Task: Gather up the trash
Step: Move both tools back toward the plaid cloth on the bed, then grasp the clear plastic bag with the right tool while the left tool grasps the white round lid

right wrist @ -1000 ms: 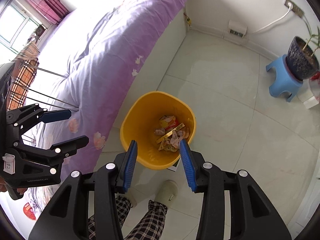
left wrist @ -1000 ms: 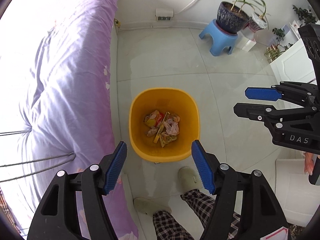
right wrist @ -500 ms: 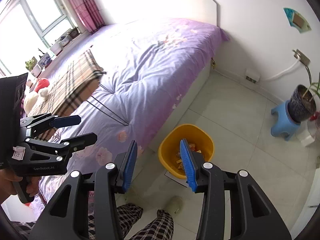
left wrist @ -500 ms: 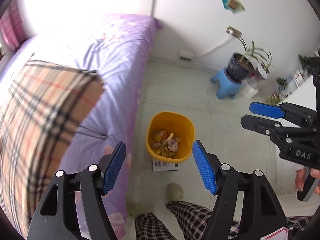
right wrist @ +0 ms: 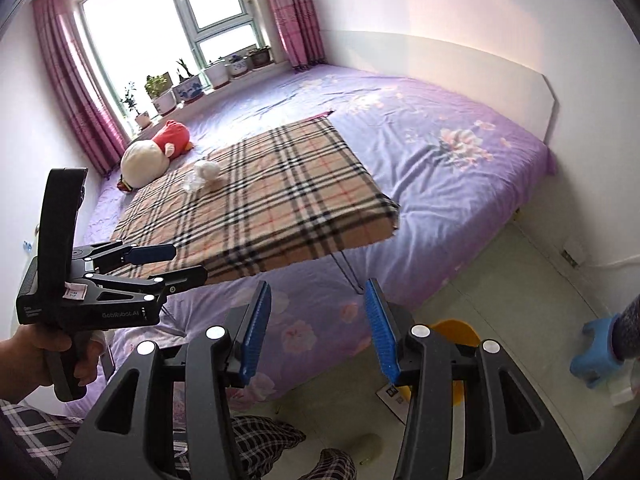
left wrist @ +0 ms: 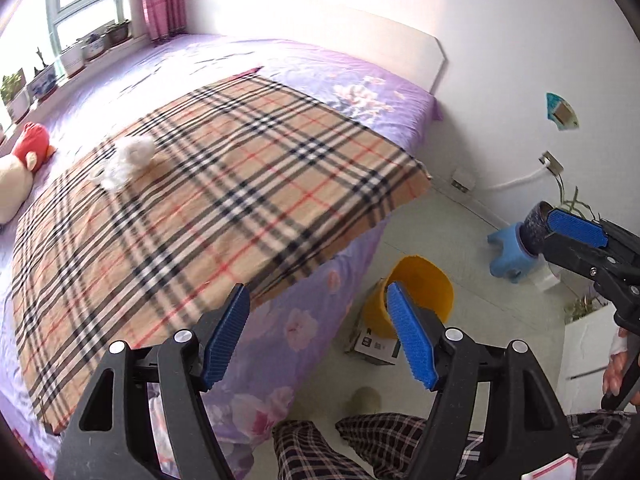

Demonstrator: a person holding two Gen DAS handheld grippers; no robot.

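Left gripper (left wrist: 320,334): jaws spread wide, nothing between them. Right gripper (right wrist: 318,328): same, wide and empty. White crumpled tissue (left wrist: 124,160) lies on plaid-covered table (left wrist: 240,184), well beyond both sets of fingertips. Yellow bin (left wrist: 424,292) on floor just behind left gripper's right finger.

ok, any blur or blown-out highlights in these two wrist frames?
Left wrist view: the tan plaid blanket and the crumpled white tissue are smeared by motion blur, and the wall above the white headboard is washed out. Right wrist view: sharper, but the window is blown to white. Both views bend straight edges, fisheye style.
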